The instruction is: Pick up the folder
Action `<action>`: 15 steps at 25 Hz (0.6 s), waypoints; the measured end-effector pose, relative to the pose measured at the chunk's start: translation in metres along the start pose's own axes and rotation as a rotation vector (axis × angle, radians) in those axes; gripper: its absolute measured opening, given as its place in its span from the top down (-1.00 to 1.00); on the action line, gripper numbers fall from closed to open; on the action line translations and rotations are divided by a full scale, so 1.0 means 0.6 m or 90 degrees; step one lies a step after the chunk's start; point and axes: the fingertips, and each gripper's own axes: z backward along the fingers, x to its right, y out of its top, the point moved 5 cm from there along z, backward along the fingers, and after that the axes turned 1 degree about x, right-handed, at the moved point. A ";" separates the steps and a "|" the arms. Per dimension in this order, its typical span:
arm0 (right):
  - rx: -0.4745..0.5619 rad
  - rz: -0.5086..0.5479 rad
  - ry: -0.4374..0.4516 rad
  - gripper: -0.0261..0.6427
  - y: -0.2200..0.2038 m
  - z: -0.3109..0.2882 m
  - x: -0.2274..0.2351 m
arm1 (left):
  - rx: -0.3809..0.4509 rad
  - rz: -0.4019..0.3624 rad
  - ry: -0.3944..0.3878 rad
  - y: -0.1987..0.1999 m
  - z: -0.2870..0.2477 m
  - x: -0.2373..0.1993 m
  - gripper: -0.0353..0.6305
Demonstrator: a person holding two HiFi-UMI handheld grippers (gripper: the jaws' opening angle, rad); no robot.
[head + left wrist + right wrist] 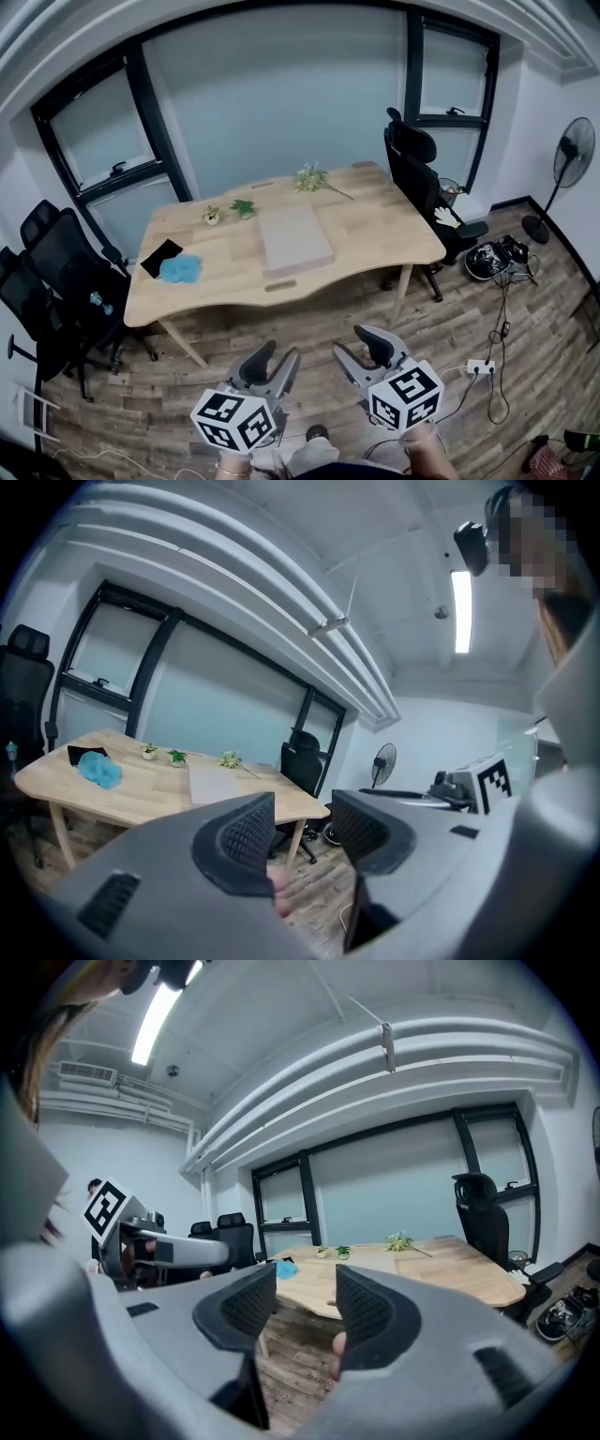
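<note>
Light wooden table [384, 234] under dark-framed windows [103, 141]. On its left end a fluffy blue cloth [180, 269] touches some flat black thing [159, 256]. Along the far edge: a tiny potted plant [213, 216], a green sprig [244, 208] and a flowery stem [312, 177]. Black office chairs [56, 272] crowd the left, with another chair [417, 159] on the right. There's a pedestal fan [570, 155] in the corner and a white power strip [480, 367] on the plank floor [309, 319].

Right gripper [298, 1309] jaws stand apart, empty; wooden table [469, 1279] well beyond; black chair [480, 1208] at right.
</note>
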 end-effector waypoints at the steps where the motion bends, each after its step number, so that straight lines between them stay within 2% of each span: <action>1: -0.001 0.003 0.000 0.40 0.002 -0.008 0.000 | 0.001 0.002 -0.002 0.003 -0.002 -0.006 0.34; 15: -0.030 0.028 -0.023 0.36 0.012 -0.113 0.016 | -0.006 0.021 -0.015 0.029 -0.041 -0.106 0.24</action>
